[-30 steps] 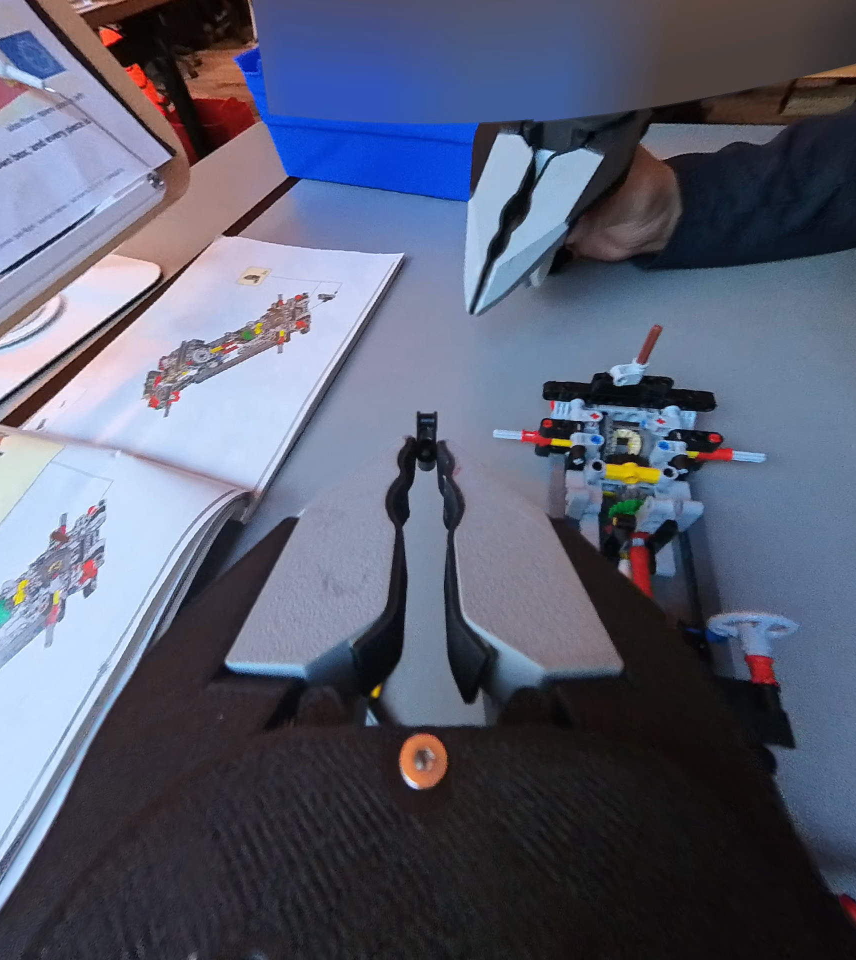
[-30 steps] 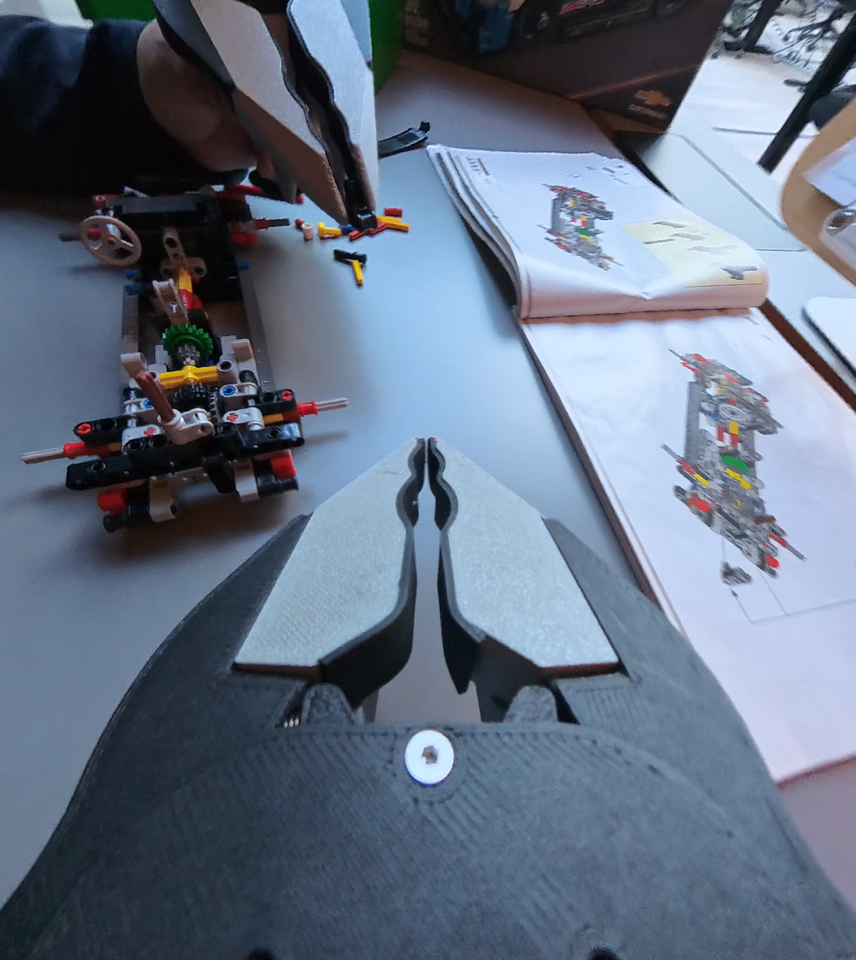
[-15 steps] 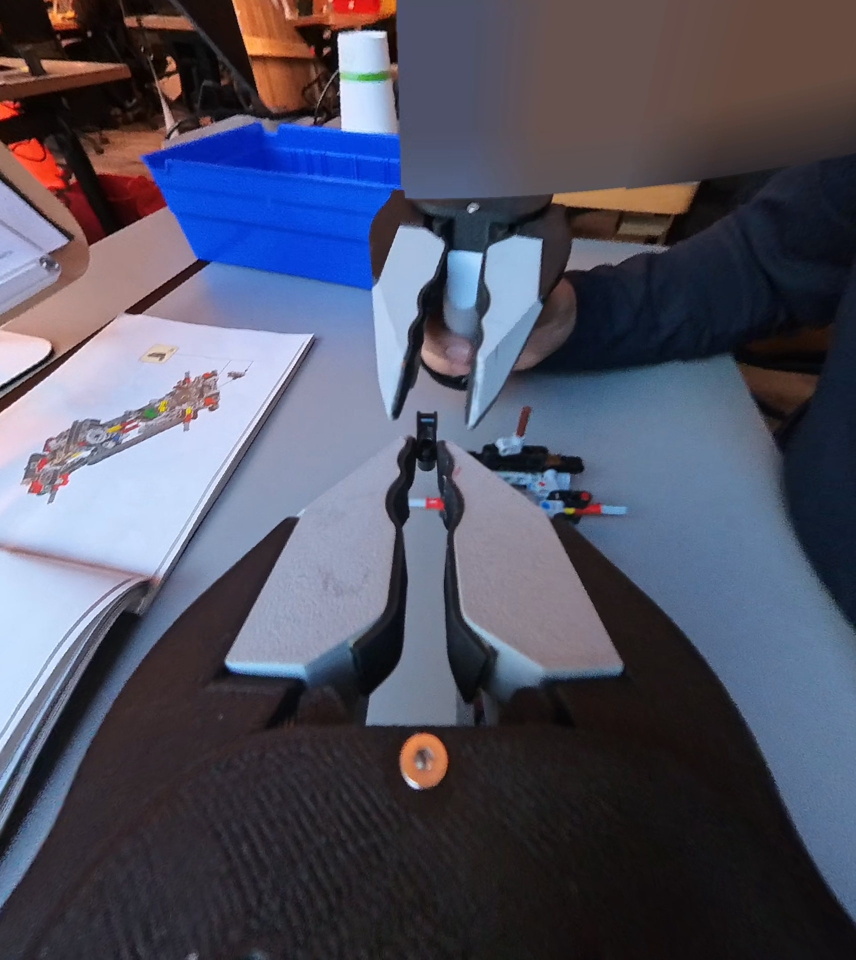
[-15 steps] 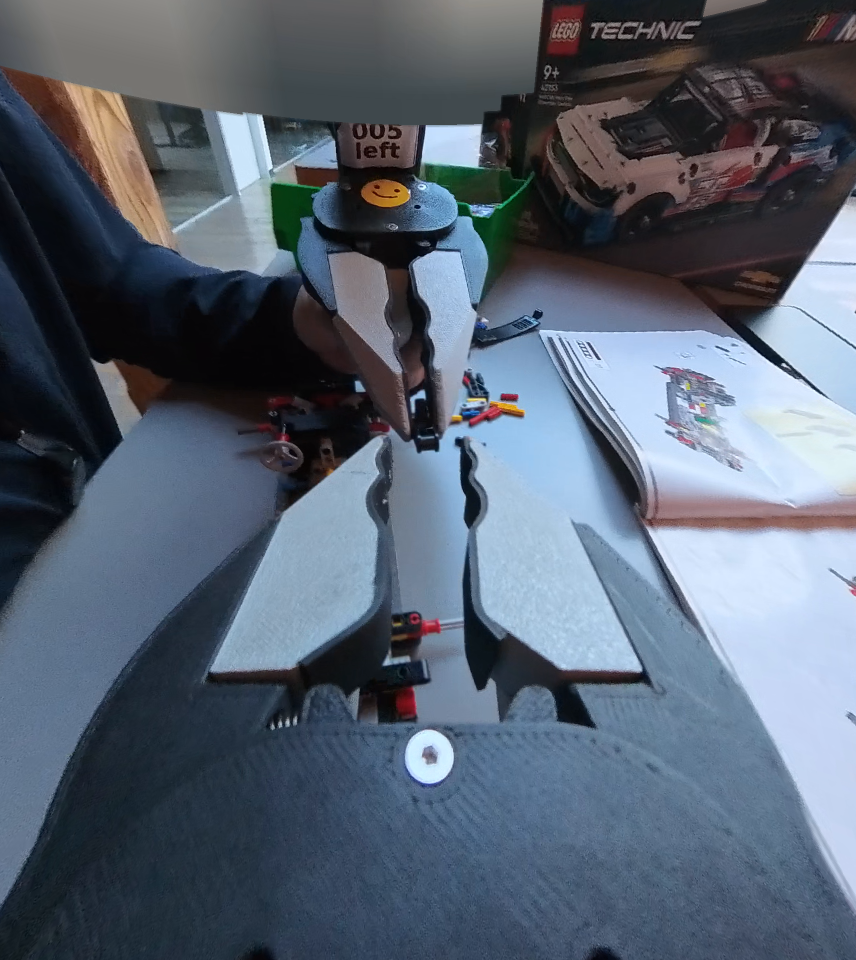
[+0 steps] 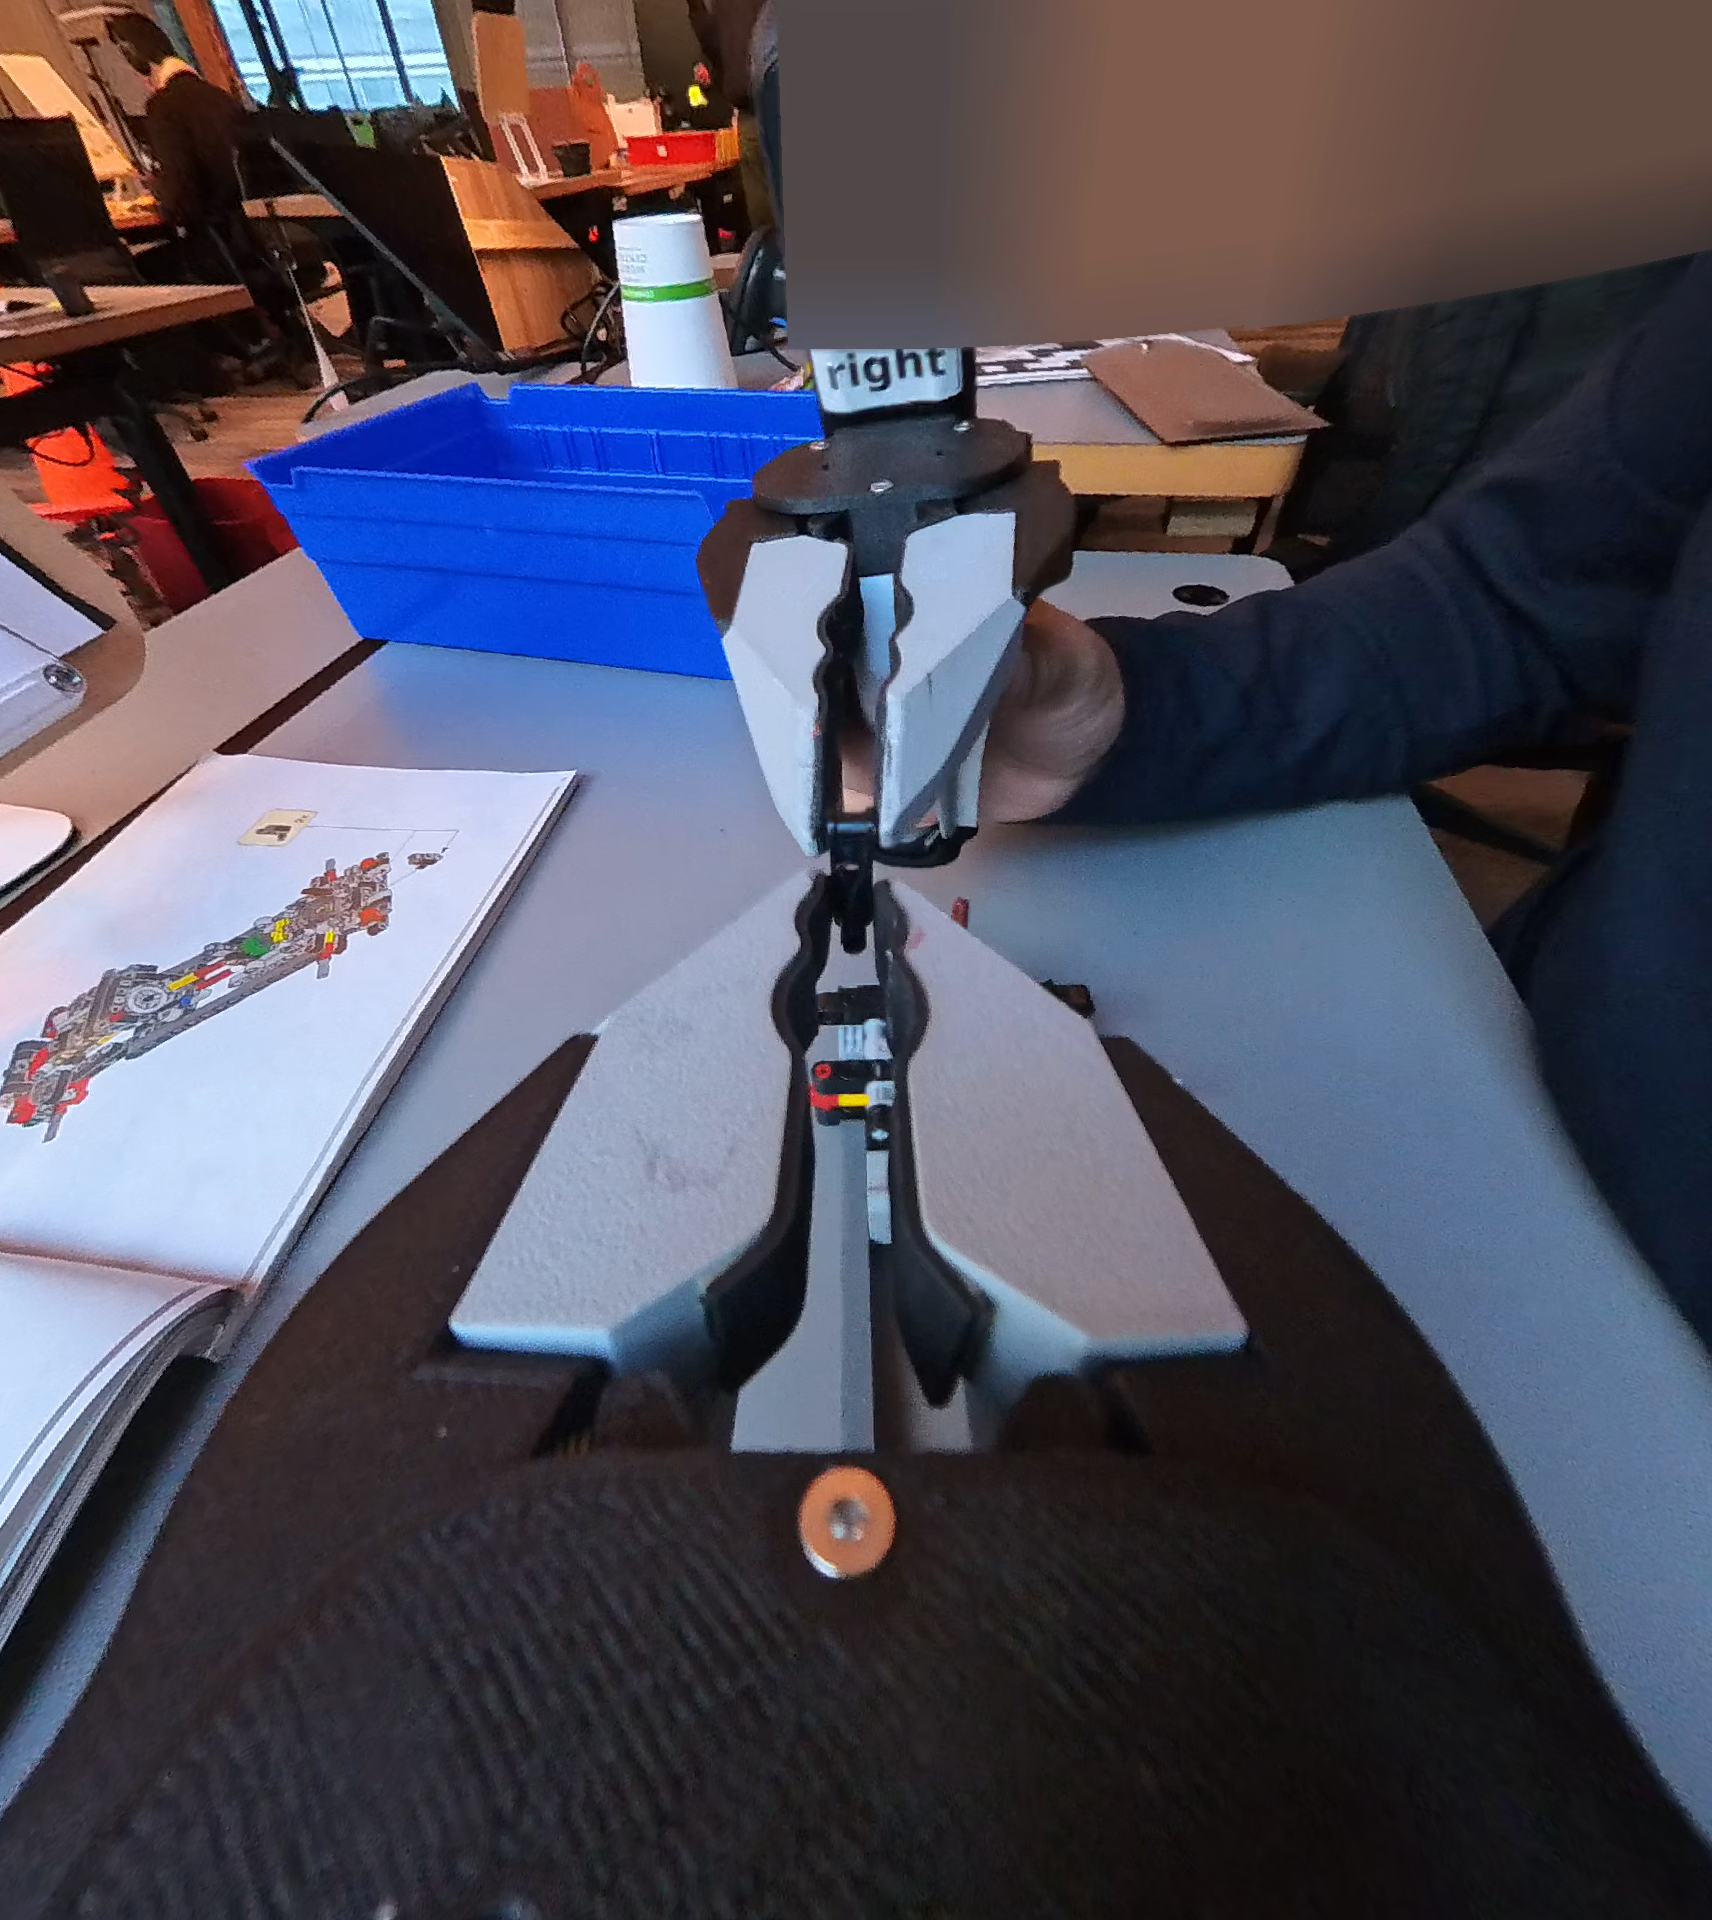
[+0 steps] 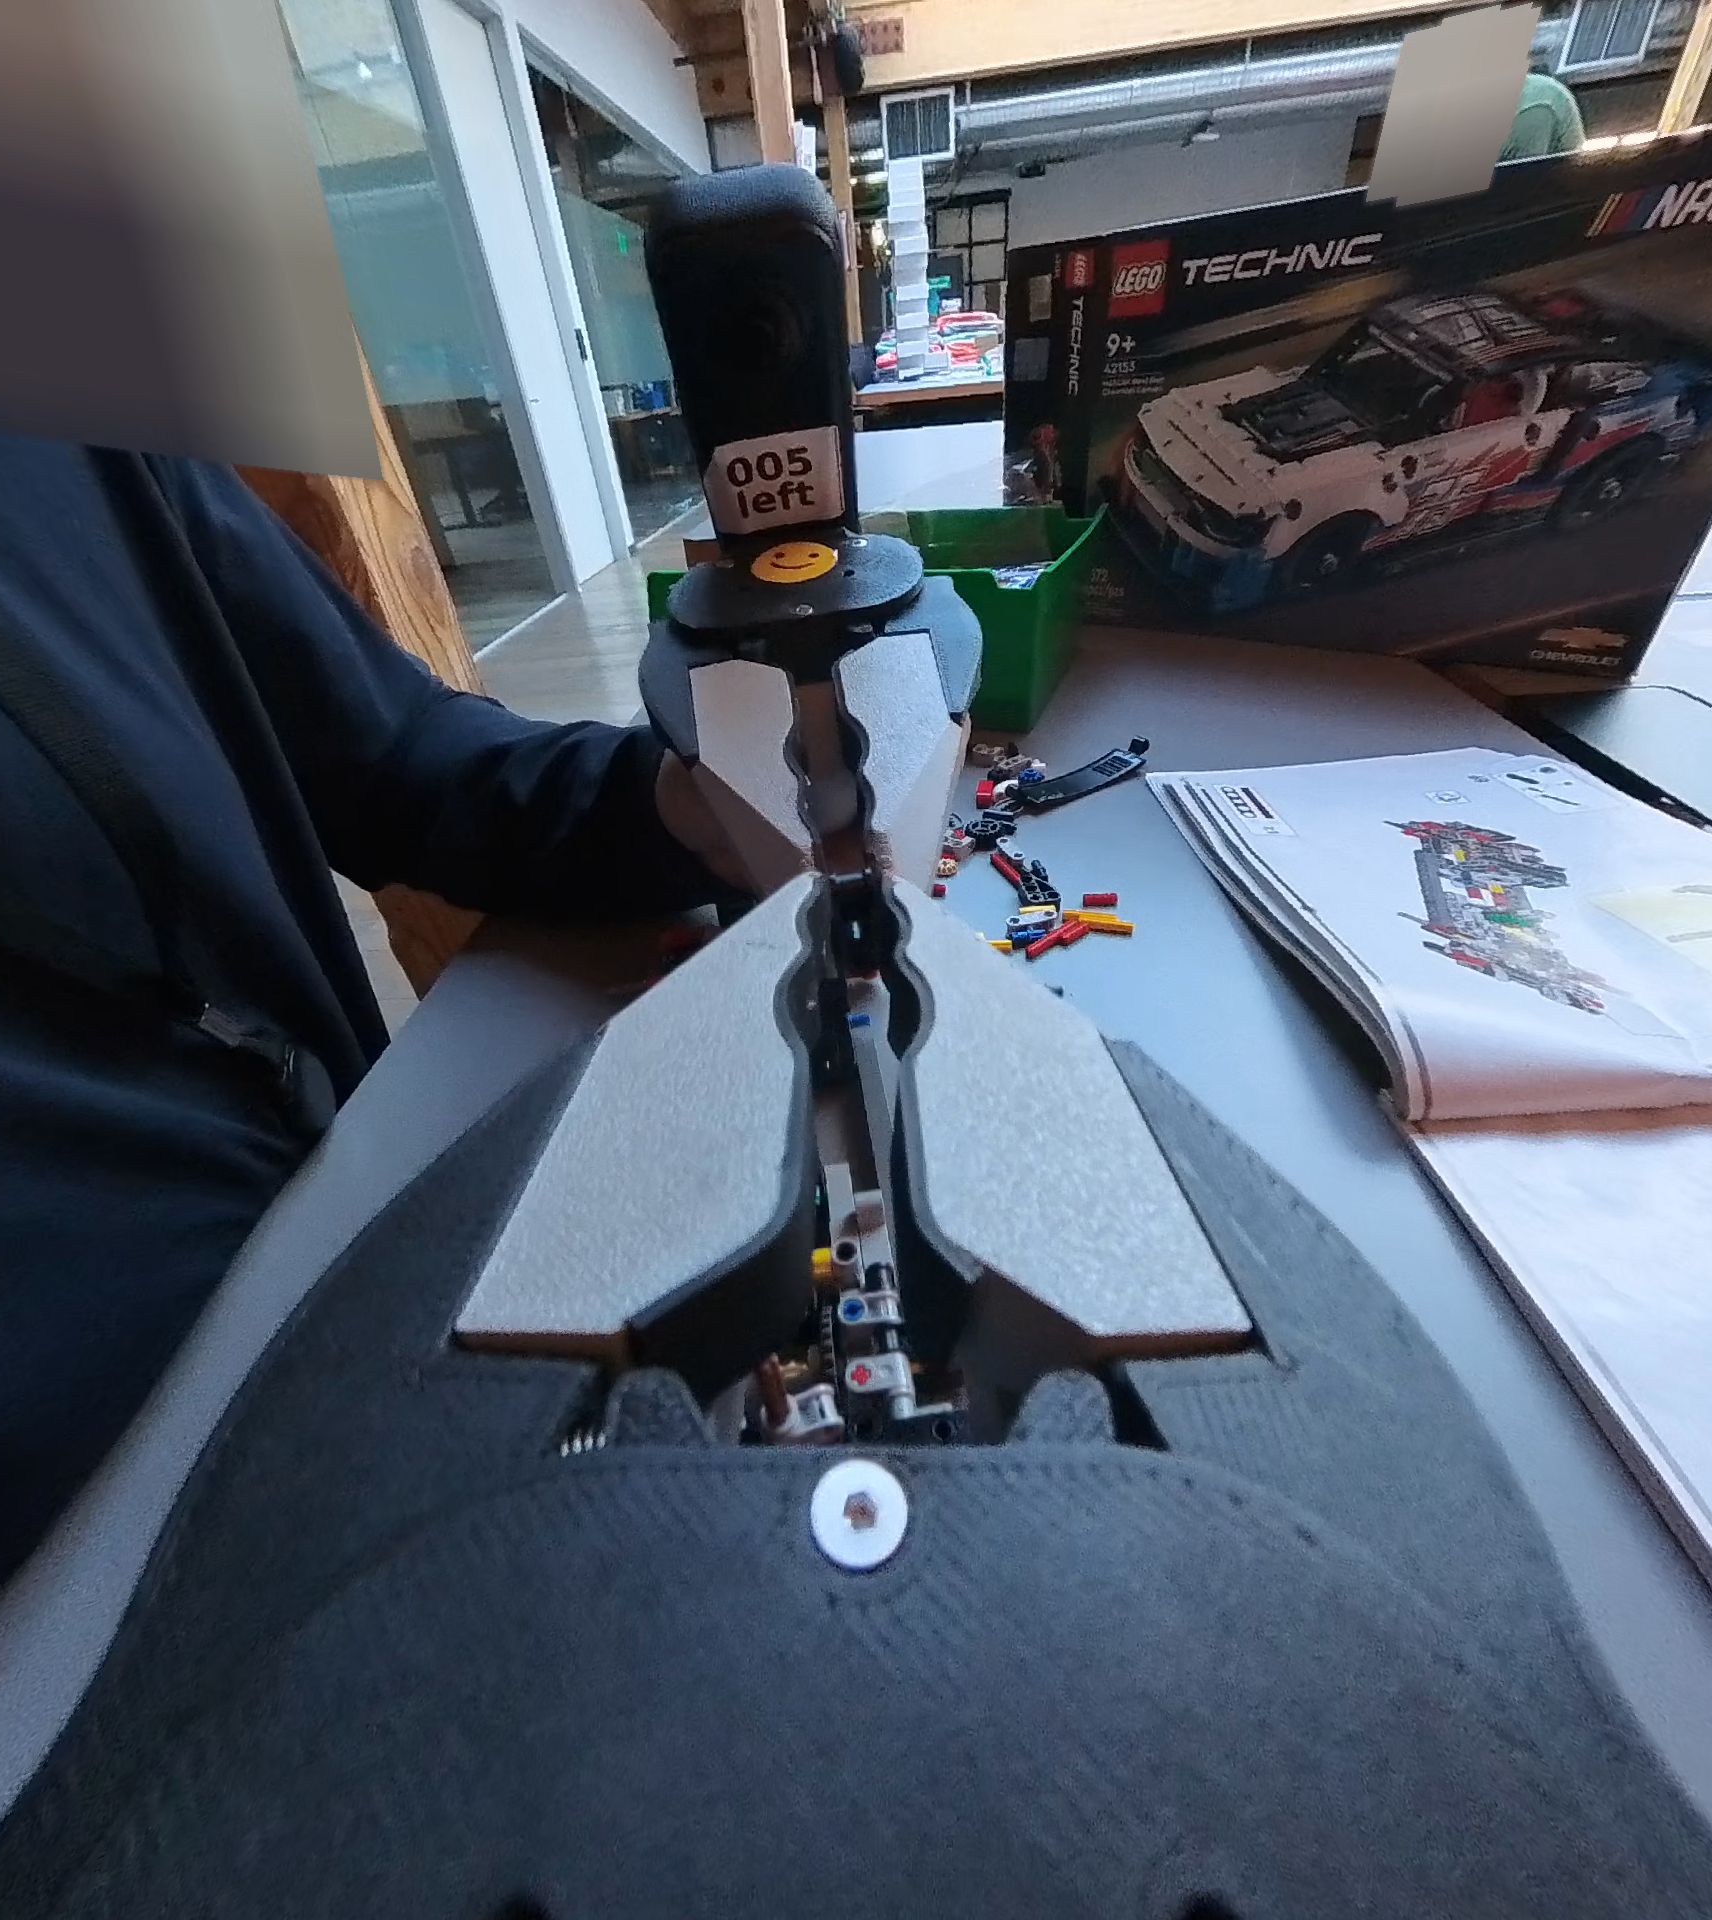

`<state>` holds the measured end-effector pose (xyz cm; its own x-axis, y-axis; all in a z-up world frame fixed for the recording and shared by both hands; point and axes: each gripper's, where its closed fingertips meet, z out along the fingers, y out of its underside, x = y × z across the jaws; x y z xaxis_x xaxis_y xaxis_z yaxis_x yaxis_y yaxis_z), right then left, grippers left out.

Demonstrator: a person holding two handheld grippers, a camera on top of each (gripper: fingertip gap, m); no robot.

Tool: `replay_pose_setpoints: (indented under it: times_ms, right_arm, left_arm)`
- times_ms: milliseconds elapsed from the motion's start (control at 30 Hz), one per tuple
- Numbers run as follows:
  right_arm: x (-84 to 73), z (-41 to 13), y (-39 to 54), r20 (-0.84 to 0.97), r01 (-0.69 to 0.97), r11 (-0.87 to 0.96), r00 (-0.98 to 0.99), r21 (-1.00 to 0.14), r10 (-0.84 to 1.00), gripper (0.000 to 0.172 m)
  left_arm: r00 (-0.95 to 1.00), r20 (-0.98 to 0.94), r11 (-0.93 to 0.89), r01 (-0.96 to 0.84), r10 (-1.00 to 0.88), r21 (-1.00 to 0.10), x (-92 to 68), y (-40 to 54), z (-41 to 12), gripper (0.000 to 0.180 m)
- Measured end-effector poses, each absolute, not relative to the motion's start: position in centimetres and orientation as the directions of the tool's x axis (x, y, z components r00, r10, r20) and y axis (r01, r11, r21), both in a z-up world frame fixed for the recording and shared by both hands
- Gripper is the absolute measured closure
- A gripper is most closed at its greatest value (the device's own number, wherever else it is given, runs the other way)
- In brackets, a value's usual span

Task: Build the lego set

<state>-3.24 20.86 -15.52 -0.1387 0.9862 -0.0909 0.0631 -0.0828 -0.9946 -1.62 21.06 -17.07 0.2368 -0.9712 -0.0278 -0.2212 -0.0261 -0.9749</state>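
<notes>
Black connector piece (image 5: 850,878) being pinched at both ends: left tongs (image 5: 847,920) and right tongs (image 6: 857,920) both nearly closed on it, tip to tip above bench (image 5: 1195,966). Handover-like stage, judging by pose; careful release by one side seeming called for.

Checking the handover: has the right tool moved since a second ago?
Yes. The right tool came away from the blue bin to meet the left tool.

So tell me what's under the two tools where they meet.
Below the left tool and right tool, both pinching one small black piece, a partly built brick model sits on the grey table. The fingers hide most of it.
</notes>
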Motion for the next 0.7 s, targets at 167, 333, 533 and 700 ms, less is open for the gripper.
replay_pose_setpoints:
  times_ms: [167, 333, 533, 700]
  right_arm:
    - [-2.7, -16.0, 20.6, -0.094, 0.093, -0.080, -0.147, -0.992, 0.985, 0.167]
    - [-2.8, -16.3, 20.4, -0.075, 0.122, -0.055, -0.160, -0.991, 0.984, 0.161]
    - [-2.6, -17.3, 20.2, -0.084, 0.175, -0.053, -0.176, -0.983, 0.981, 0.167]
    - [-0.3, -18.7, 20.6, -0.098, 0.263, -0.065, -0.116, -0.963, 0.988, 0.167]
  left_arm:
    - [0.231, -0.022, -0.031, -0.224, -0.973, -0.974, -1.4, 20.8, -17.1, 0.175]
    - [0.215, -0.006, -0.054, -0.270, -0.977, -0.961, -1.2, 20.6, -17.7, 0.175]
    - [0.206, 0.024, -0.090, -0.315, -0.978, -0.945, -1.0, 20.4, -18.6, 0.175]
    - [0.214, 0.120, -0.201, -0.413, -0.969, -0.888, -1.1, 20.5, -20.8, 0.152]
